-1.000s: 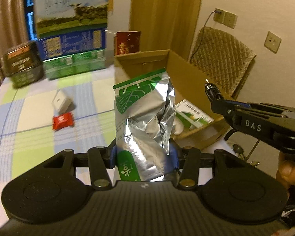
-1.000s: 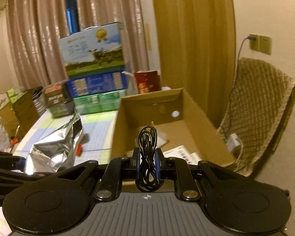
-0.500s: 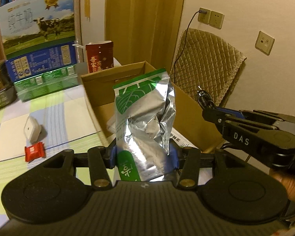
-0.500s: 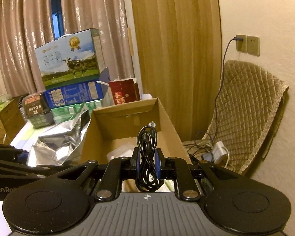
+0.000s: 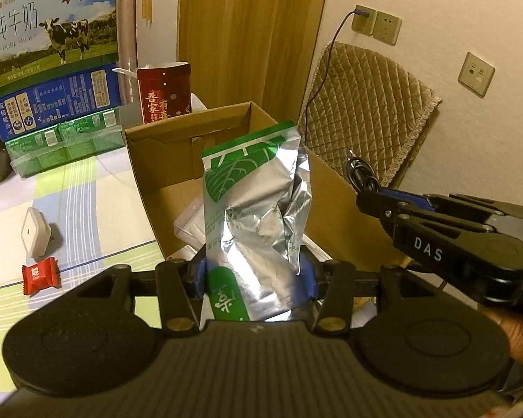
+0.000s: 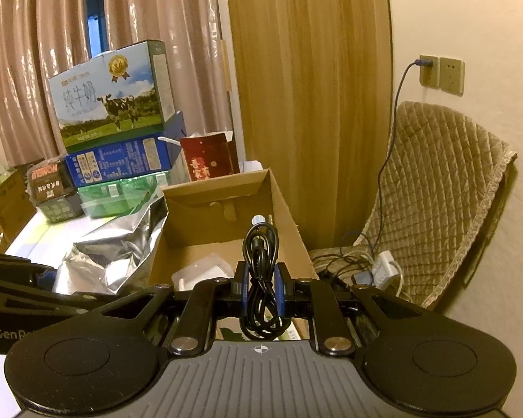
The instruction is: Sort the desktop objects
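Observation:
My left gripper (image 5: 254,275) is shut on a crumpled silver and green foil bag (image 5: 254,216), held upright in front of the open cardboard box (image 5: 177,146). My right gripper (image 6: 260,287) is shut on a coiled black cable (image 6: 260,268) above the box's near right corner (image 6: 286,209). The right gripper also shows at the right of the left wrist view (image 5: 362,202), with the cable (image 5: 361,174) sticking up from it. The foil bag shows left of the box in the right wrist view (image 6: 115,254). White items (image 6: 202,271) lie inside the box.
On the checked tablecloth (image 5: 87,202) lie a white plug adapter (image 5: 35,233) and a red candy wrapper (image 5: 40,275). Stacked milk cartons (image 5: 52,69) and a red box (image 5: 164,94) stand behind. A padded chair (image 6: 436,191) with cables and a charger (image 6: 383,271) is at the right.
Both grippers have swung right toward the cardboard box, keeping hold of the bag and the cable. The box now sits directly ahead of both.

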Demonstrator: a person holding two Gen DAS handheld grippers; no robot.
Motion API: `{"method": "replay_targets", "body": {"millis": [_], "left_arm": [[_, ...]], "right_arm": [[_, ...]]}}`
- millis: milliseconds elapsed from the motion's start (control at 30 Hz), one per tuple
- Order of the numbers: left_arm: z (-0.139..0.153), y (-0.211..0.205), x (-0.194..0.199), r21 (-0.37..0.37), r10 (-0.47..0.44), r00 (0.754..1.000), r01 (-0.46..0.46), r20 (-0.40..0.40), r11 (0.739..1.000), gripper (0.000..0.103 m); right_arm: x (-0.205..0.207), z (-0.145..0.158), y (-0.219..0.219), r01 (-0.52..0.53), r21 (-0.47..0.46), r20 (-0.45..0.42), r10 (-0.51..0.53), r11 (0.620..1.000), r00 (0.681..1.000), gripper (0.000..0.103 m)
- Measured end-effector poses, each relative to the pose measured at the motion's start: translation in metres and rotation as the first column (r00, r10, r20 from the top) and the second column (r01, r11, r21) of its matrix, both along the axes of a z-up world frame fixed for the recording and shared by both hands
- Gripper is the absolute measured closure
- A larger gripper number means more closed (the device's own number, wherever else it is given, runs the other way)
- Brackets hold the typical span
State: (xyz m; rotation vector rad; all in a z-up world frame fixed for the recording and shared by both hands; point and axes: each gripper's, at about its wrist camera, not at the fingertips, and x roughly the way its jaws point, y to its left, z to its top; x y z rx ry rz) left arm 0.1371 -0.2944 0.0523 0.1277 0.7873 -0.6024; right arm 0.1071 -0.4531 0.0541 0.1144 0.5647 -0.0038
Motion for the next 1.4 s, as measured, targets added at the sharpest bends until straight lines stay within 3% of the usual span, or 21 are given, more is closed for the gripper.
{"method": "replay_targets", "body": {"millis": [600,1133,1267,1400], "left_arm": [[-0.013,-0.009,0.029,-0.031,0.01,1.0,-0.01,-0.008,0.999,0.055],[-0.007,0.04,0.023,-0.052,0.113,0.993,-0.113,0.013,0.992,0.054],[-0.005,0.049,0.02,-0.063,0.129,0.992,-0.127,0.016,0.99,0.053],[-0.005,0.055,0.019,-0.065,0.143,0.99,-0.142,0.015,0.988,0.051]], "right_arm": [[0.021,-0.005,-0.003,-0.002,-0.011,-0.019,0.002,1.0,1.0,0.091],[0.022,-0.007,0.008,-0.03,-0.005,-0.03,0.03,1.0,0.999,0.091],[0.026,-0.008,0.012,-0.038,0.021,-0.037,0.038,0.999,0.999,0.091],[0.032,-0.008,0.01,-0.064,0.109,-0.035,0.069,0.992,0.997,0.09]]}}
